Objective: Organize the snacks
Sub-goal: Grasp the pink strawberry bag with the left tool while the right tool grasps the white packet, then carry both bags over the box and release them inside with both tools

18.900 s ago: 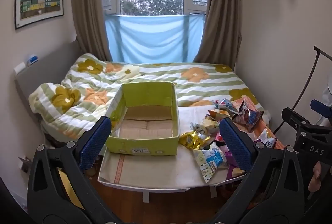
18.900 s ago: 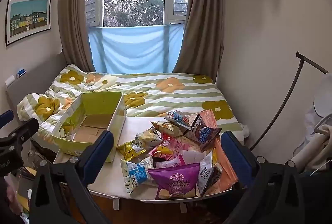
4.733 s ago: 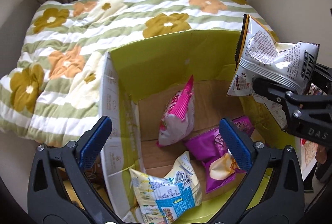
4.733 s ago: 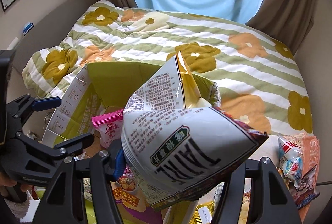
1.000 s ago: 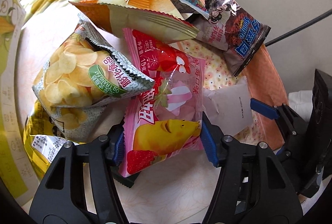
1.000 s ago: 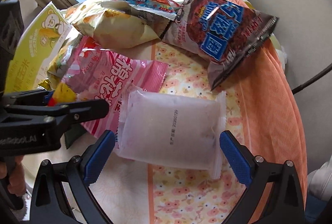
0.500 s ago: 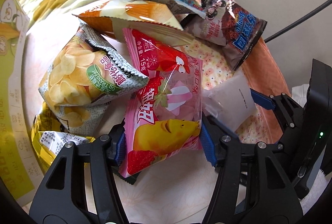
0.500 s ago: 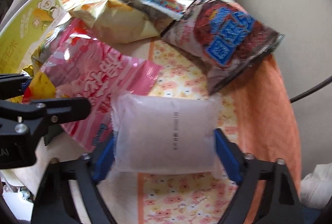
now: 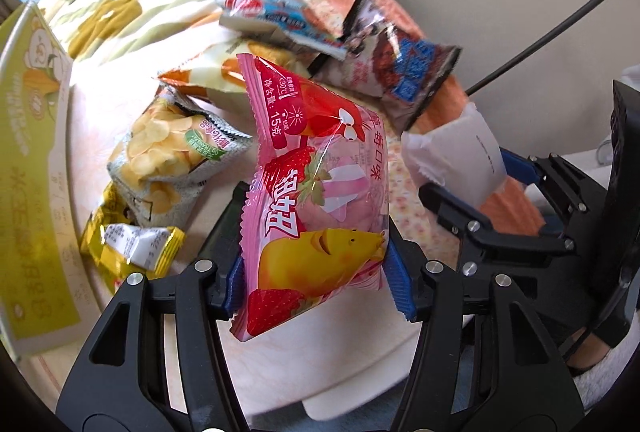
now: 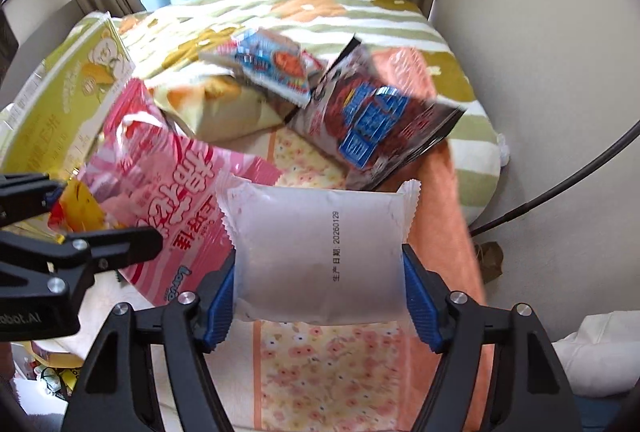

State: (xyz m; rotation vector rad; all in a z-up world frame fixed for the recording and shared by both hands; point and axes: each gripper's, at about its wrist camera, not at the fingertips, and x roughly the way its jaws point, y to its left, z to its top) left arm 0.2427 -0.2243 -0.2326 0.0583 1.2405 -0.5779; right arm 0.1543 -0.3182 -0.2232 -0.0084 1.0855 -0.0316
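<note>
Left gripper (image 9: 316,282) — clamped on pink candy bag (image 9: 316,192), lifted clear of table (image 9: 280,372). Right gripper (image 10: 320,292) — jaws closing, white packet (image 10: 320,252) pinched by its edges, near table's right edge. Green box (image 9: 32,152) at far left.

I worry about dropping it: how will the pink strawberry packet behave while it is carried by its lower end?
The pink strawberry packet probably flops: it leans above the left gripper, held only low down. Its glossy film looks slippery. It seems puffy, so likely light.
</note>
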